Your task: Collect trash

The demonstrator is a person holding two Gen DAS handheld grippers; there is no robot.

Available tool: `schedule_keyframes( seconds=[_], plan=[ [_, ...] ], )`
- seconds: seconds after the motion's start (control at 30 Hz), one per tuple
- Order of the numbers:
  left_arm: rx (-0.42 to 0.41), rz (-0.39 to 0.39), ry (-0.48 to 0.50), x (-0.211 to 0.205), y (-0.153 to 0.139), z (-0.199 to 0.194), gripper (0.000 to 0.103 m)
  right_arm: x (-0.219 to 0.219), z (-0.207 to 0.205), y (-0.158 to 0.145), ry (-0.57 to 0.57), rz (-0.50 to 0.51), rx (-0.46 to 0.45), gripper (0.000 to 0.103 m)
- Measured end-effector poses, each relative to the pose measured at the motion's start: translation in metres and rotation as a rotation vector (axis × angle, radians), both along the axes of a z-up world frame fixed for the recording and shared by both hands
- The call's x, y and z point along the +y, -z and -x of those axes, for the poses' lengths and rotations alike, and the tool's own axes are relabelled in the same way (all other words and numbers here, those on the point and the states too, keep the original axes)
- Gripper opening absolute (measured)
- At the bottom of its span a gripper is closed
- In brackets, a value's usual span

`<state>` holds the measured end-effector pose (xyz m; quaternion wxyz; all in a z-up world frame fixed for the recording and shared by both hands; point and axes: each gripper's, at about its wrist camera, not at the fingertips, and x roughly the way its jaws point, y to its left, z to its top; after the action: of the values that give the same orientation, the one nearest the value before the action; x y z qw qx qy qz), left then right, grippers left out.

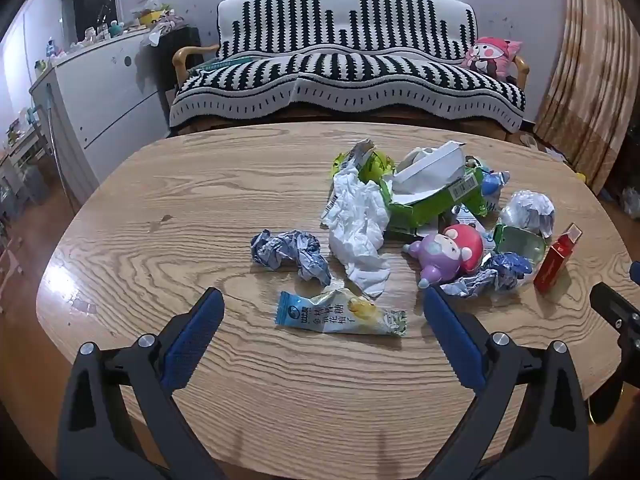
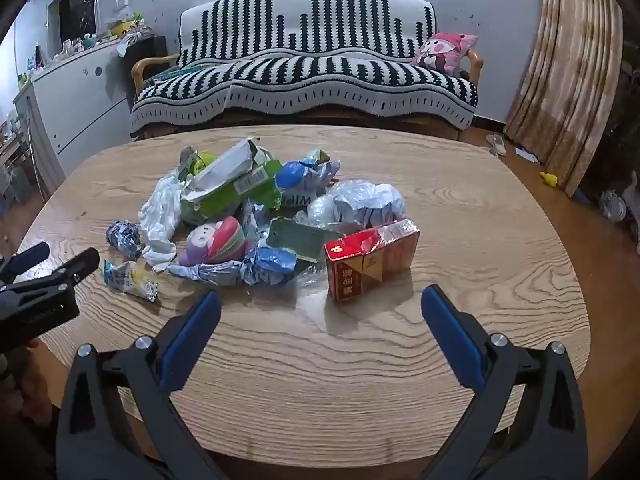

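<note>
Trash pile sits on the counter (image 1: 160,184), toward its far right. Snack wrapper (image 1: 341,314) lies nearest, before the crumpled tissue (image 1: 358,220). Toy figure (image 1: 446,252) lies right of the tissue; cigarette pack (image 1: 556,260) rightmost (standing apart). Sofa (image 1: 344,76) stands behind the counter.

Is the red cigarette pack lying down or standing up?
Lying down: the red cigarette pack rests lengthwise on the wooden table, foil torn at one end.

Wooden table (image 1: 168,216) with a litter heap

Toward its far edge: crumpled tissue (image 1: 358,216), torn green box (image 1: 432,196), toy figure (image 1: 448,252), red carton (image 1: 556,260); snack wrapper (image 1: 340,314) lies nearer.
</note>
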<state>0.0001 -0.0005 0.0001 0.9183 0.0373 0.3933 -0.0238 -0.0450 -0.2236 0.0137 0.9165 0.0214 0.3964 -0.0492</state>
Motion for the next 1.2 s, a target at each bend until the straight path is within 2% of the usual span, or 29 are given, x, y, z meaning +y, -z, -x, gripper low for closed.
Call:
schedule_keyframes(
  seconds=[0.07,0.1,0.23,1.2],
  plan=[
    [-0.001,-0.011,0.004,-0.001,0.000,0.000,0.097,0.001,0.002,-0.001,-0.001,0.032,-0.021,0.097],
    [0.015,-0.015,0.003,-0.003,0.002,-0.003,0.097,0.001,0.003,-0.002,-0.003,0.032,-0.021,0.097],
    [-0.009,-0.025,0.000,-0.005,0.000,0.002,0.097,0.001,0.003,-0.002,-0.006,0.029,-0.020,0.097],
    [0.000,-0.010,-0.010,0.005,0.004,0.003,0.097,0.003,0.006,-0.002,0.005,0.029,-0.016,0.097]
  ],
)
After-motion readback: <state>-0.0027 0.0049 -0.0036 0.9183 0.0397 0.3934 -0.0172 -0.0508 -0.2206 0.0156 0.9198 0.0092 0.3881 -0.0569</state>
